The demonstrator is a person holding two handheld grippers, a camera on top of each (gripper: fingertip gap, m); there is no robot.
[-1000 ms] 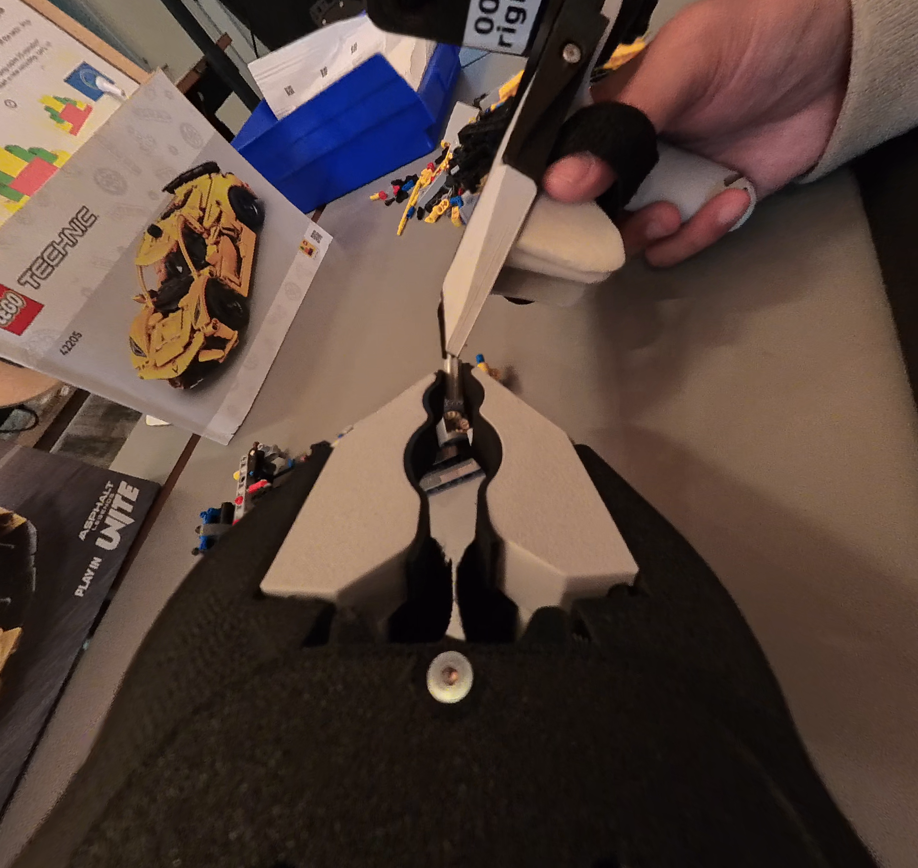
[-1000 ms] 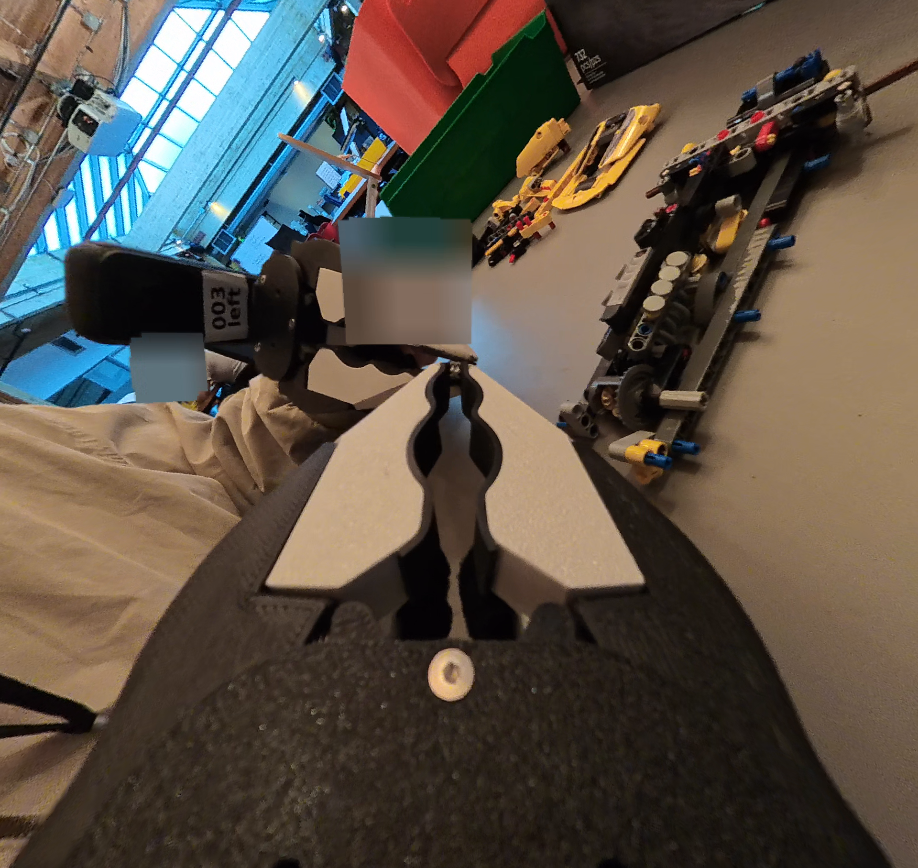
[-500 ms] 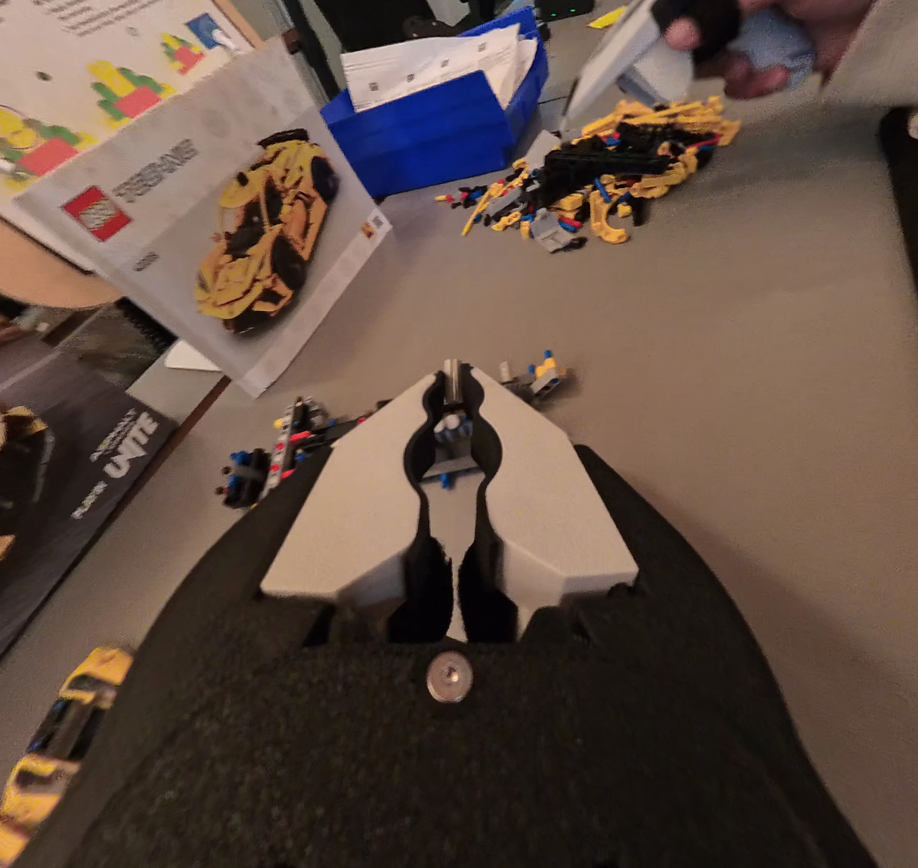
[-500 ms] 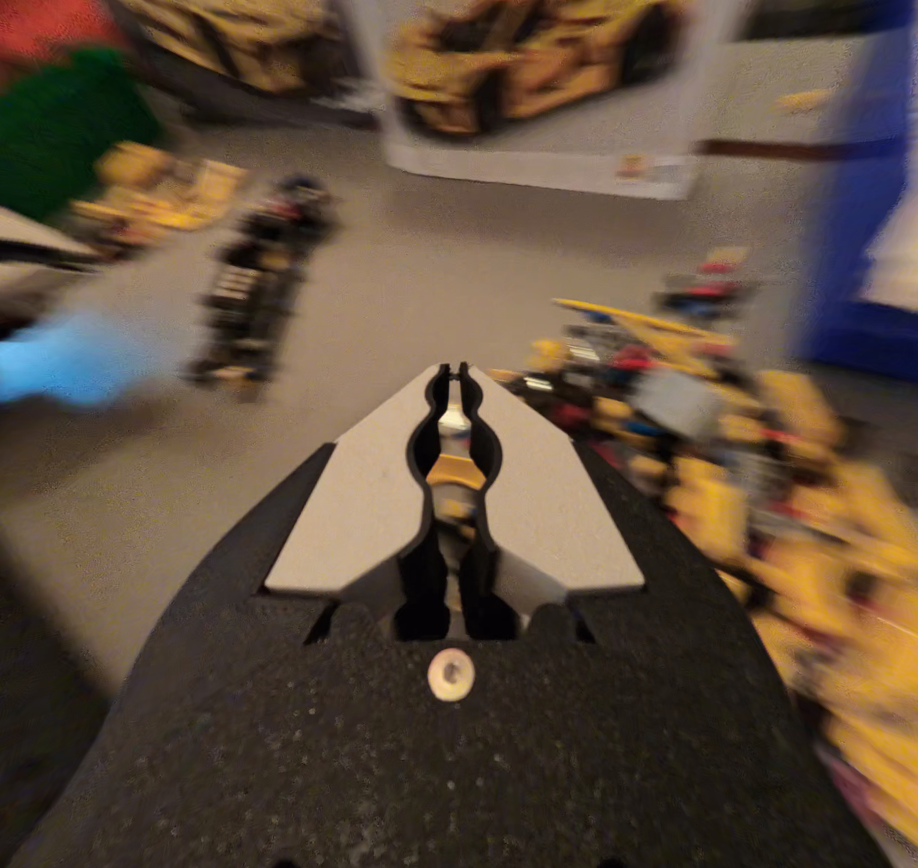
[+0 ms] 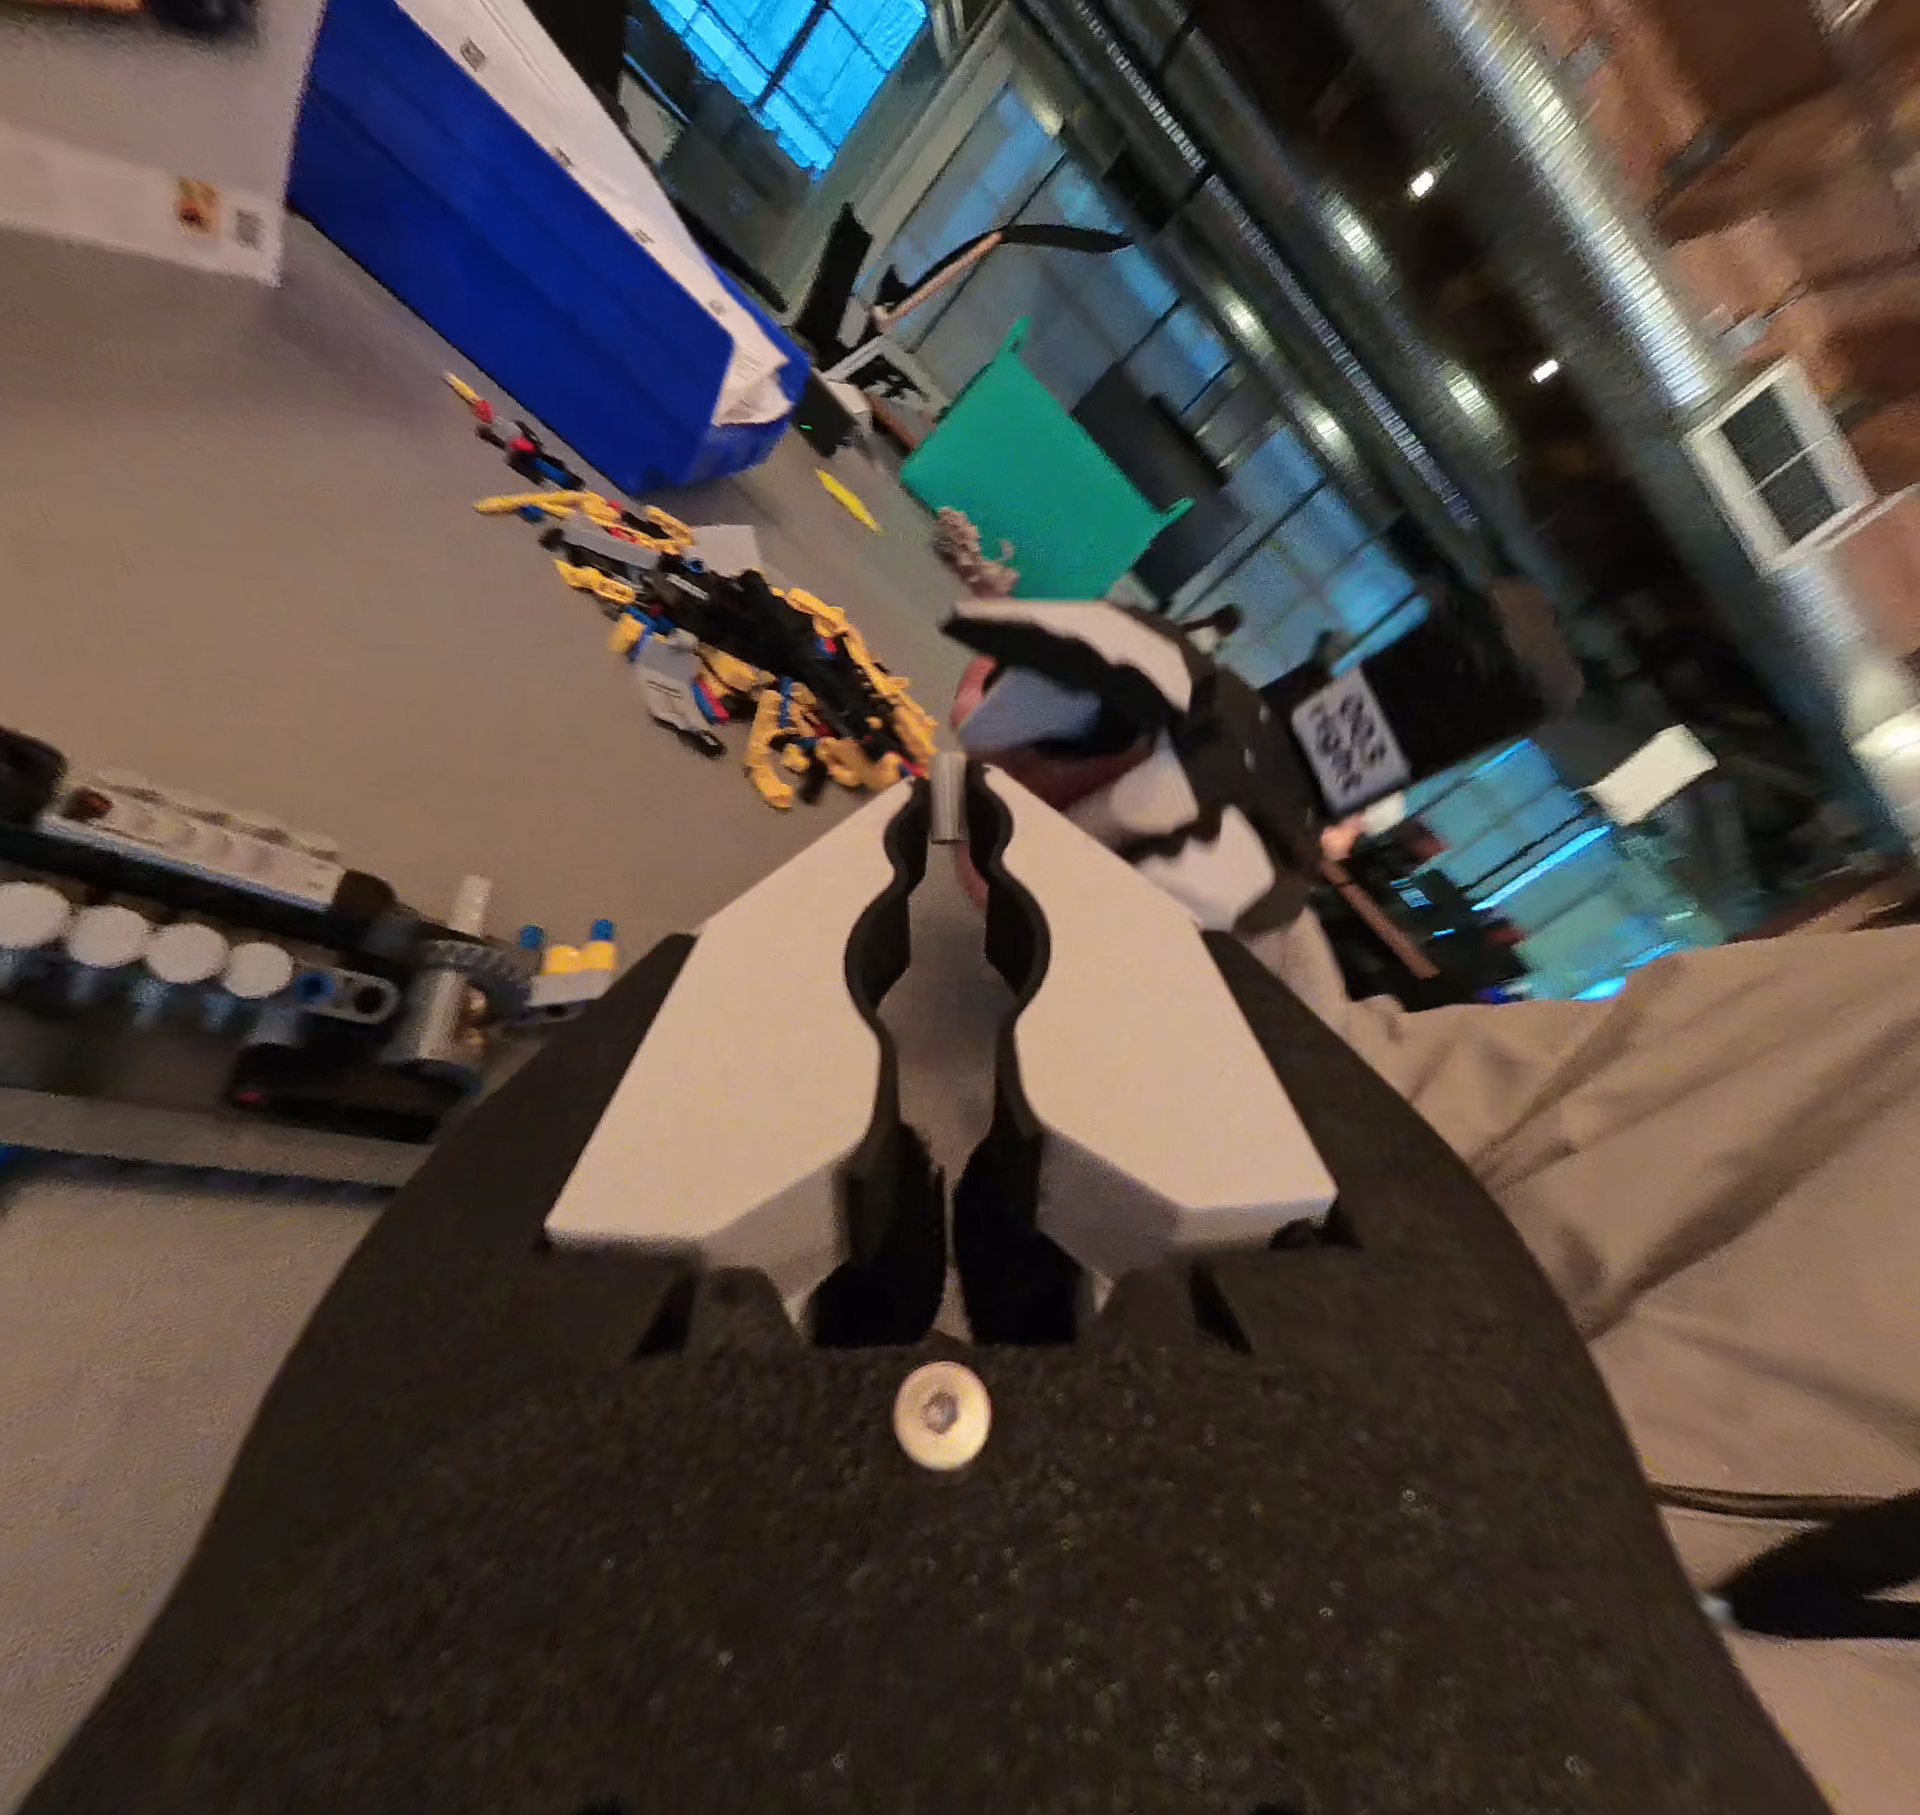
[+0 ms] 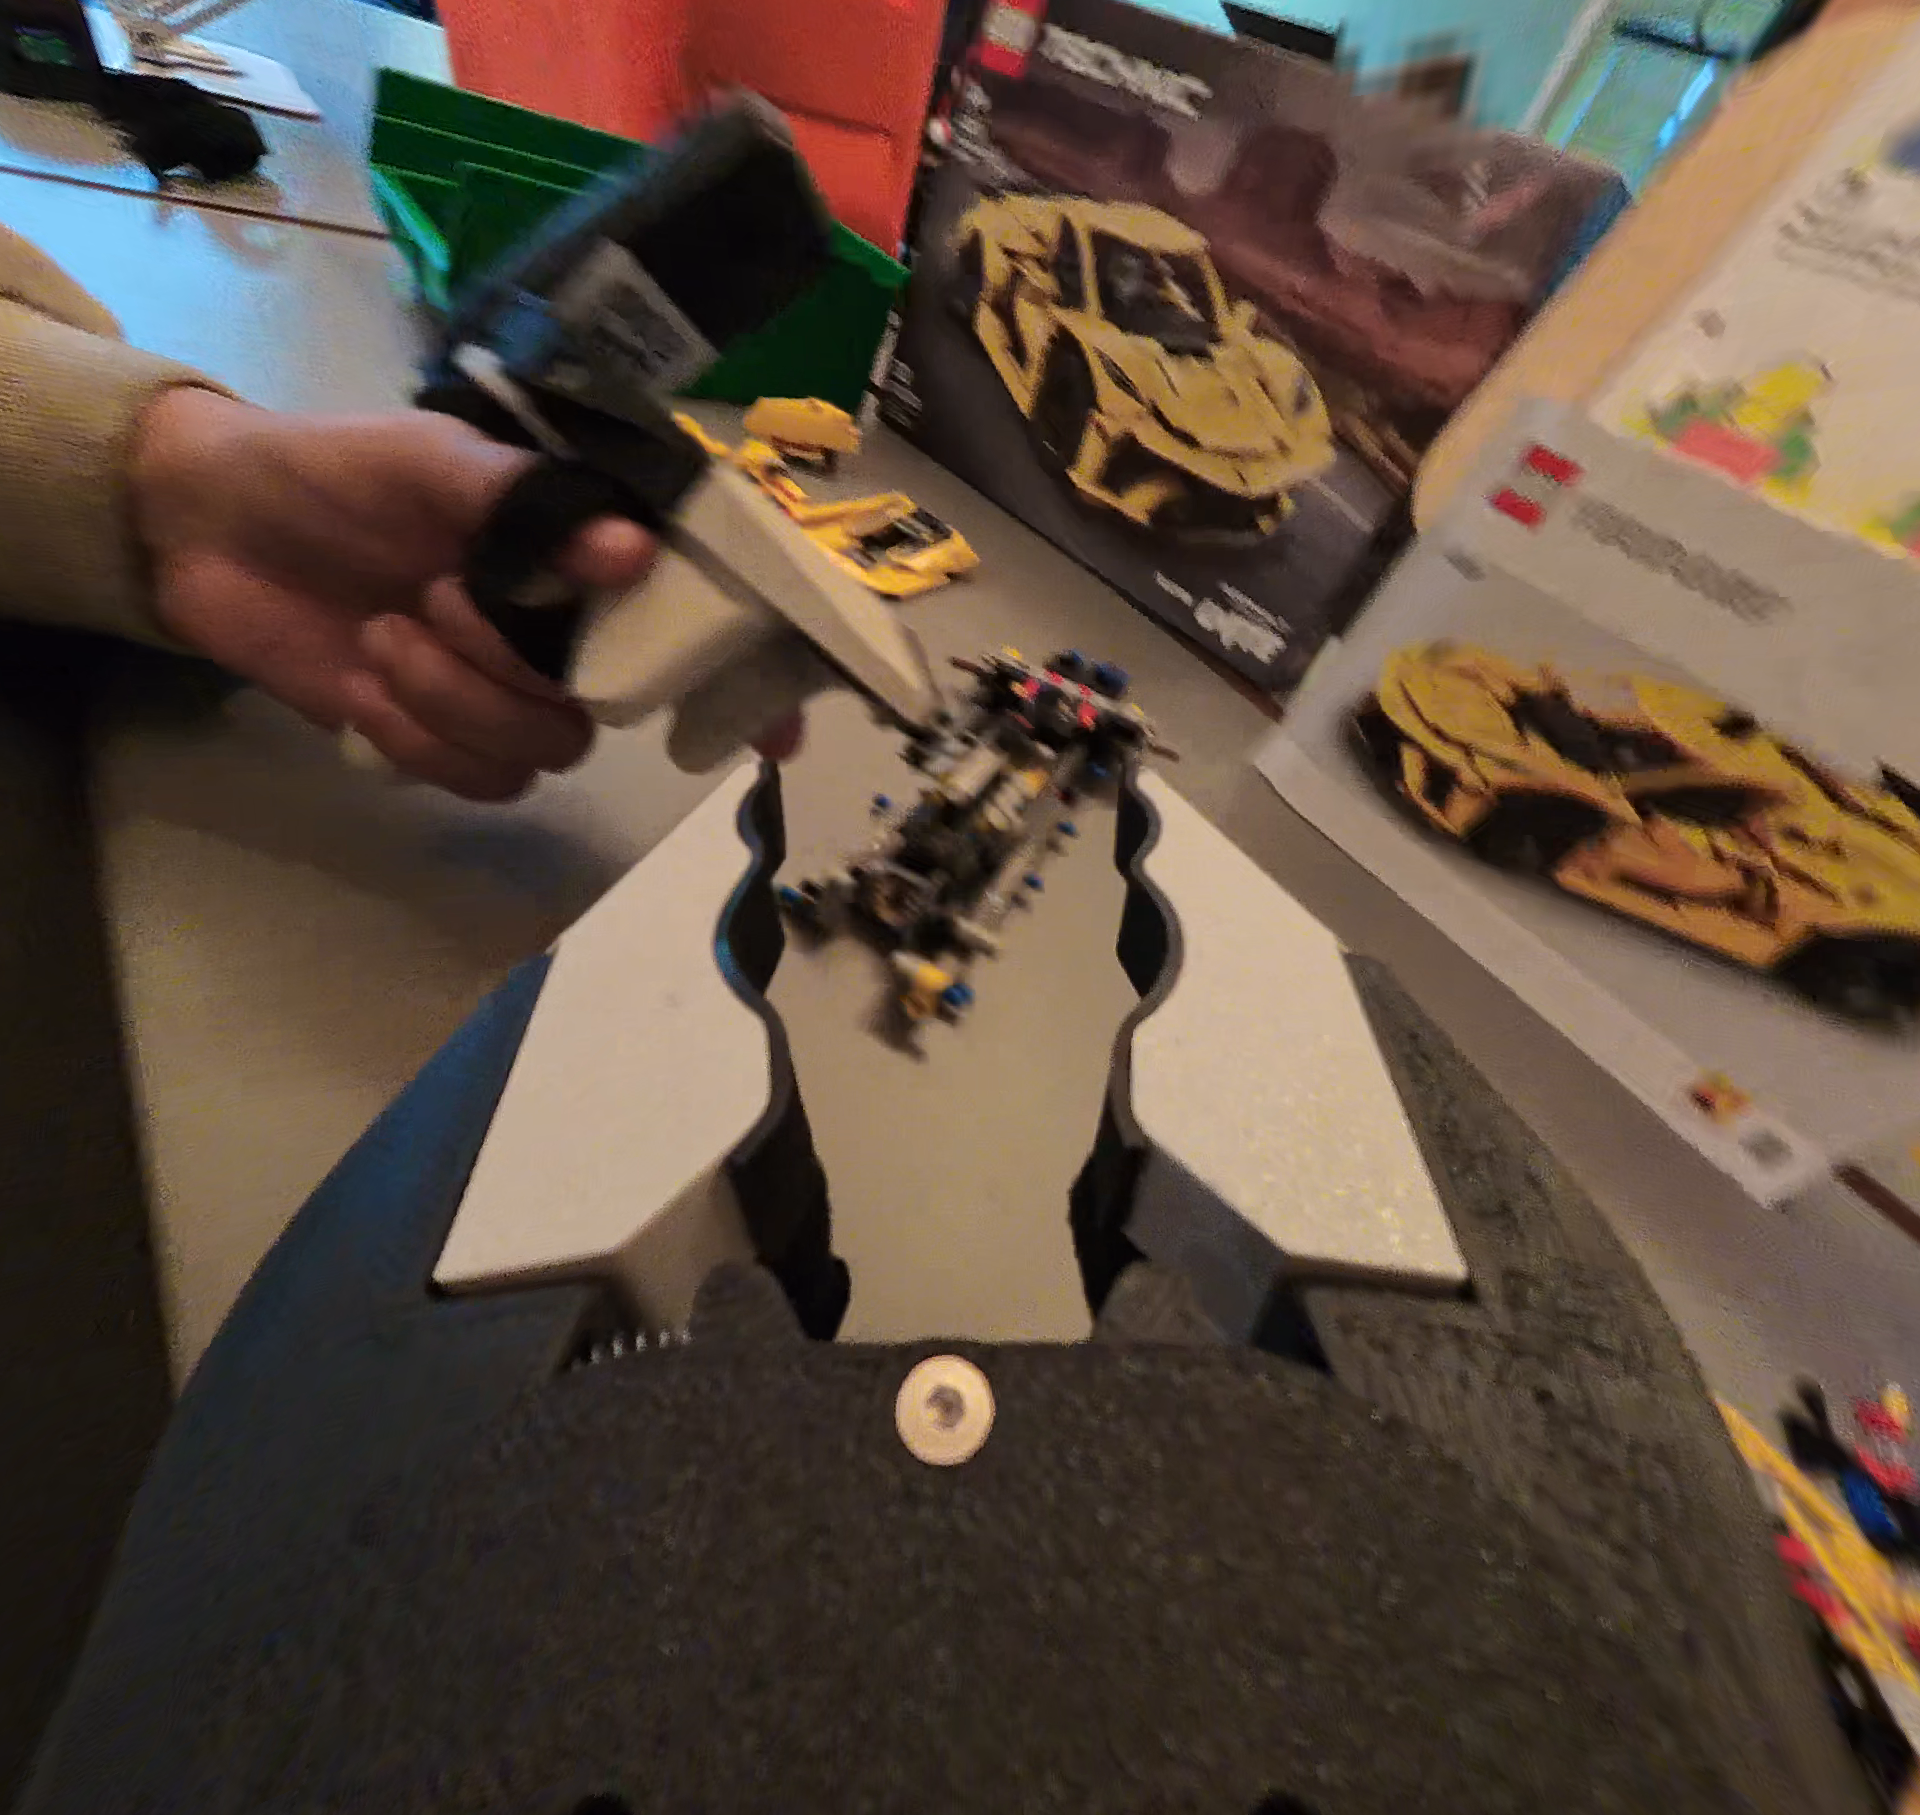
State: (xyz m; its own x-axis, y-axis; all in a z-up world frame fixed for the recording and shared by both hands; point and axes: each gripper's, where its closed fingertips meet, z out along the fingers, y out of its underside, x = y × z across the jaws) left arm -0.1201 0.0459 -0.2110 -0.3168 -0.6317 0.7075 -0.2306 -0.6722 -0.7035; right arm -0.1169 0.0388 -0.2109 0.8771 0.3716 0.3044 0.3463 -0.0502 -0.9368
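My left gripper (image 5: pixel 945 791) is shut on a small grey cylindrical brick piece (image 5: pixel 948 801) pinched at its fingertips. In the right wrist view a hand holds it (image 6: pixel 920 711), and its tip is just over the far end of a long black partly built brick chassis (image 6: pixel 966 830) on the grey table (image 6: pixel 312 892). My right gripper (image 6: pixel 948 778) is open and empty, with its jaws wide apart and the chassis seen between them, farther off. It also shows in the left wrist view (image 5: pixel 1049 726), just beyond the held piece. The chassis lies low at the left in that view (image 5: pixel 260 976).
A pile of yellow and black bricks (image 5: pixel 769 664) lies by a blue bin (image 5: pixel 499 238) and a green bin (image 5: pixel 1029 487). A box picturing a yellow car (image 6: pixel 1195 331), a booklet (image 6: pixel 1610 809), yellow body panels (image 6: pixel 862 529), green (image 6: pixel 582 207) and red (image 6: pixel 707 30) bins ring the table. My two grippers' fingertips are within a few centimetres of each other.
My right gripper has opened and swung round to face the chassis and the box. My left gripper has rolled and lifted its view, still holding the small grey piece.
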